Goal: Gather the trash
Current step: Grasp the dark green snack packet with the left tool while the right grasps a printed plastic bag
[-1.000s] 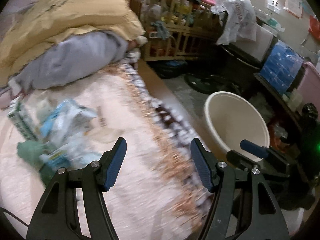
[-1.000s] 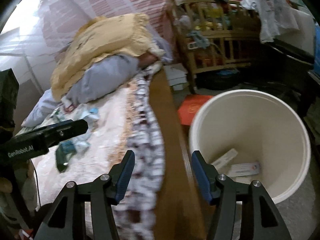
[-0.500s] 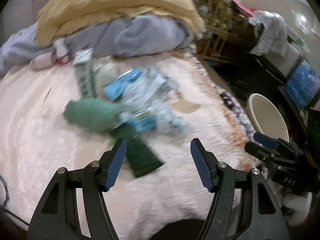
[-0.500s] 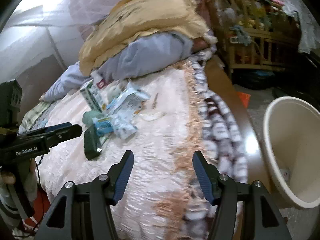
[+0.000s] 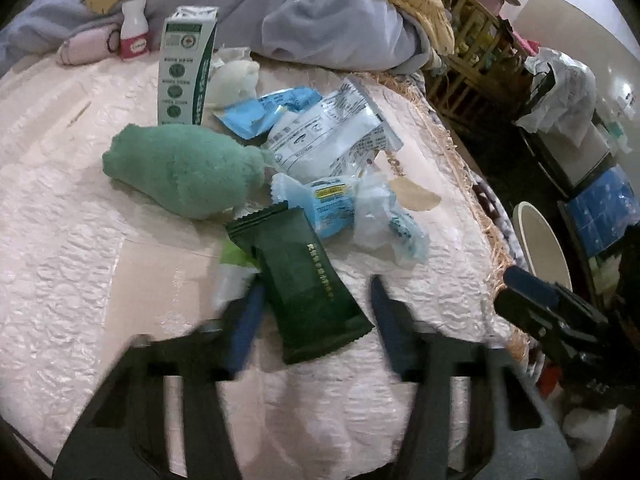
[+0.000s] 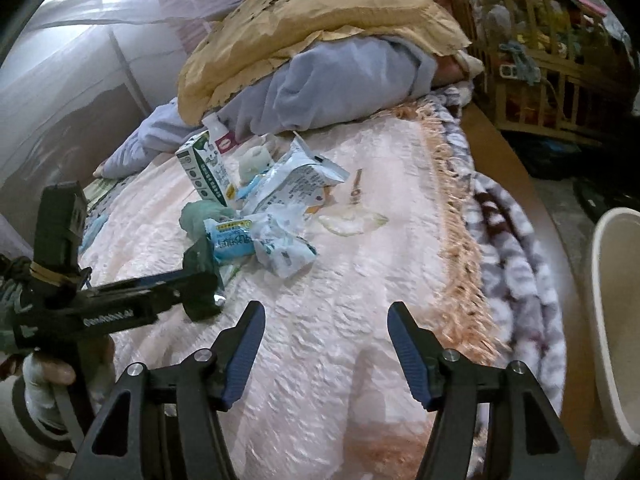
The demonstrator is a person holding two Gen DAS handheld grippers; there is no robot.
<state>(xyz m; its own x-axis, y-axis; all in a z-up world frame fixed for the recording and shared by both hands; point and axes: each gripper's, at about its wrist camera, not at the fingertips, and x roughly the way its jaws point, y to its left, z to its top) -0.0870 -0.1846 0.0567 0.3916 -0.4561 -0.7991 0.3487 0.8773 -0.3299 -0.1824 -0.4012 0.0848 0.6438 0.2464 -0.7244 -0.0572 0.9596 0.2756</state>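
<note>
A pile of trash lies on the pink bedspread [image 5: 80,200]. A dark green wrapper [image 5: 296,264] at its near edge sits between the blurred fingers of my left gripper [image 5: 316,286]. The jaws are closing and the pads stand just clear of its sides. Behind it are a blue-white wrapper [image 5: 332,208], crumpled clear plastic [image 5: 384,224], a white printed bag [image 5: 332,132] and a green-and-white carton [image 5: 186,64]. My right gripper [image 6: 325,312] hovers over bare bedspread, its jaws opening with nothing between them. The cream bin [image 6: 616,320] stands on the floor at the right.
A green fuzzy cloth [image 5: 184,172] and a small pink-labelled bottle [image 5: 134,34] lie by the pile. Yellow and grey bedding [image 6: 320,40] is heaped behind. The fringed bed edge [image 6: 460,248] runs along the right, with a wooden crib [image 6: 540,60] beyond.
Both views swung from the bin to the bed. My left gripper dropped to the trash pile and its jaws narrowed around the dark green wrapper. The right gripper moved over the bedspread.
</note>
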